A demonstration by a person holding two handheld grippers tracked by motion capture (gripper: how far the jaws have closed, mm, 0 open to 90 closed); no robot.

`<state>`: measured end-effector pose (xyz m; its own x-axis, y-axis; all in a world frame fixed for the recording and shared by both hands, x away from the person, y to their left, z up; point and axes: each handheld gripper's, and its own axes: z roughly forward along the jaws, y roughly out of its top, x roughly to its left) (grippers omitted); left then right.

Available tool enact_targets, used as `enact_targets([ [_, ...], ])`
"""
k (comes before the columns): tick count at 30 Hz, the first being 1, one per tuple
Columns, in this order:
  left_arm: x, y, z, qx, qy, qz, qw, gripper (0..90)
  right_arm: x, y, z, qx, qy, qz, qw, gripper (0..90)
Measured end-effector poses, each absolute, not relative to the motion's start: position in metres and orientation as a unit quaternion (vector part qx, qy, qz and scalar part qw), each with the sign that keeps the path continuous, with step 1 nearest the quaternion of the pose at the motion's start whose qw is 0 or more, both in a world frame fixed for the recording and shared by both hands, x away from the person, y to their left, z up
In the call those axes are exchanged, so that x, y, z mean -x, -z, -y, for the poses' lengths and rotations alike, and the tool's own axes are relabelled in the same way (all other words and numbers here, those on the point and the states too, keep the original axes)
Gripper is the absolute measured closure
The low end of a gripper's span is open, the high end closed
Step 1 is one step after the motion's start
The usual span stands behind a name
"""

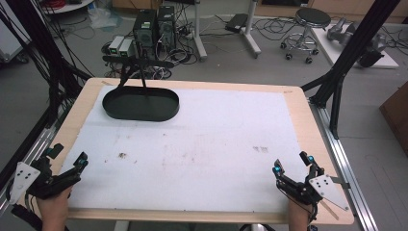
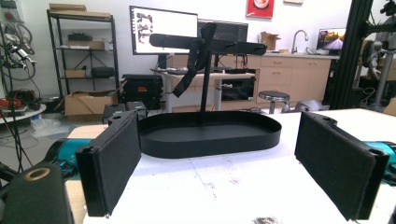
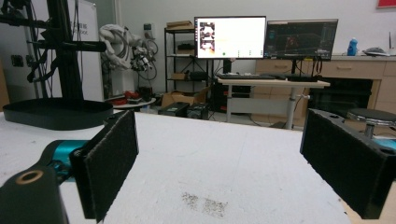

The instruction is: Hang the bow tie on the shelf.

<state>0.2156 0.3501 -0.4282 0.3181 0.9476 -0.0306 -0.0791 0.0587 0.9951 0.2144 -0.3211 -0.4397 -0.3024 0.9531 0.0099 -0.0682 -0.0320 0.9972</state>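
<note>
left gripper (image 1: 68, 163) near the table's left front edge, jaws spread wide, holding nothing, likely parked ready | black oval tray (image 1: 140, 103) with upright stand at far left, matte, shallow rim, well apart from both grippers | right gripper (image 1: 292, 164) at right front, jaws wide apart, empty; foam-like pads (image 3: 112, 154)

Even, bright indoor light from above; soft shadows under the tray (image 1: 140, 104). Both gripper views are slightly soft, with near parts blurred at the bottom corners.
</note>
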Motion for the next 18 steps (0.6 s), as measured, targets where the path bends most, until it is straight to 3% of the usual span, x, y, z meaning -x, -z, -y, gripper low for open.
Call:
enact_targets([
  [18,-0.2196,0.4305,-0.3510,-0.546,-0.408,-0.404,0.609,14.9,-0.2139,0.4363,0.3179,-0.404,-0.588,-0.553,0.431,10.5],
])
